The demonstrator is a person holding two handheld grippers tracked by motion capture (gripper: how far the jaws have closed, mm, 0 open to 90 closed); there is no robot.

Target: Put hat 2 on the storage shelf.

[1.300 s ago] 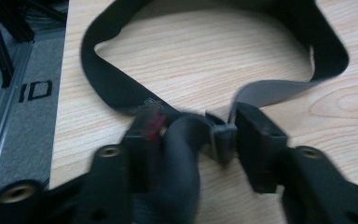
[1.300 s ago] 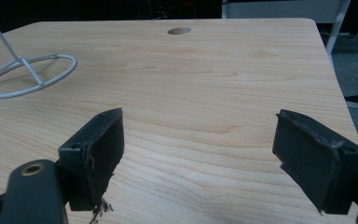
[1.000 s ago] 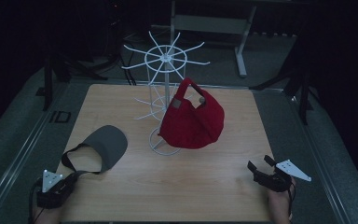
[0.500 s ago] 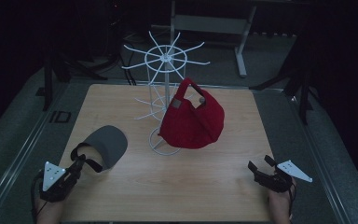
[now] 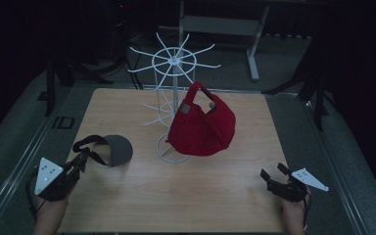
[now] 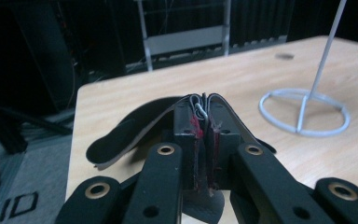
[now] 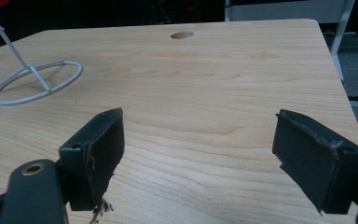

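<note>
A dark grey cap [image 5: 116,150] lies on the left of the wooden table [image 5: 200,196], its black strap raised toward me. My left gripper [image 5: 85,158] is shut on that strap; in the left gripper view the strap and its metal buckle [image 6: 201,109] are pinched between the jaws, with the cap's brim [image 6: 130,128] curving off to the left. A red cap [image 5: 203,129] hangs on a white wire rack [image 5: 175,61] at the table's middle. My right gripper [image 5: 272,173] rests open at the near right corner, and the right gripper view shows nothing between its jaws [image 7: 198,154].
The rack's ring base [image 6: 303,112] stands right of the grey cap, and the same ring base [image 7: 37,81] lies far left of the right gripper. A round hole [image 7: 182,35] sits in the tabletop's far part. Dark stands and a metal frame [image 5: 225,24] surround the table.
My left gripper has moved forward and to the right toward the grey cap, and the cap's strap end has lifted and the cap has shifted slightly right. The right gripper has stayed still.
</note>
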